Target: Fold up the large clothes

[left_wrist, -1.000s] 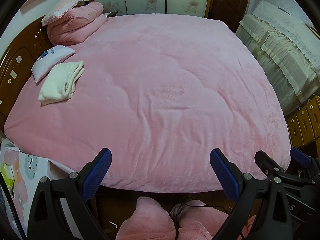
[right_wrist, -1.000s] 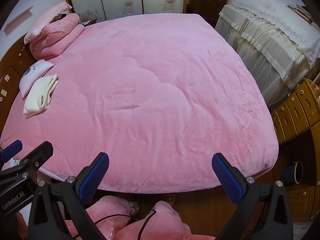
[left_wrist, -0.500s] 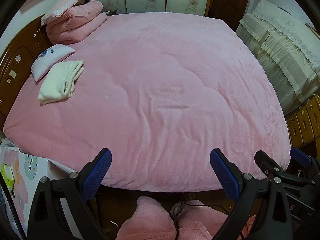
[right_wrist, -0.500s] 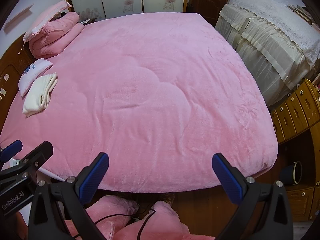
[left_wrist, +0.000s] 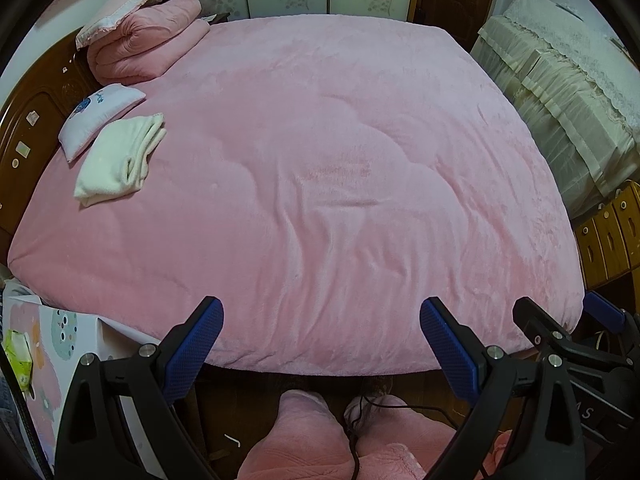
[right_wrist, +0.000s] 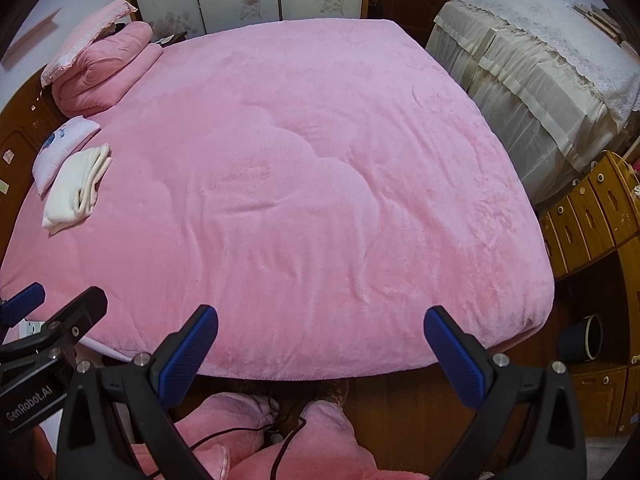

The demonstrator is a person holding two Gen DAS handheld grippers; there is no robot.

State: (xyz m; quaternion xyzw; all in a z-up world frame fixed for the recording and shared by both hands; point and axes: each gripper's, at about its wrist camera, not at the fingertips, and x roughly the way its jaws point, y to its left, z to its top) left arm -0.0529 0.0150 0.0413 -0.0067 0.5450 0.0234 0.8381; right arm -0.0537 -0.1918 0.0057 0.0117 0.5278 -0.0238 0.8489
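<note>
Tongs (left_wrist: 320, 340) agape, pink quilt (left_wrist: 320, 180) covering bed

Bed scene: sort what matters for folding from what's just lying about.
Job:
folded cream garment
left tongs, open
right tongs, open

Lying about:
pink bedspread
rolled pink quilt
small white pillow
cream-covered furniture
wooden drawers

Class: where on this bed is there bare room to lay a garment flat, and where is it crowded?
Free: the pink blanket from the folded white cloth to the right edge. Crowded: the left side, with small pillow and rolled quilt.
</note>
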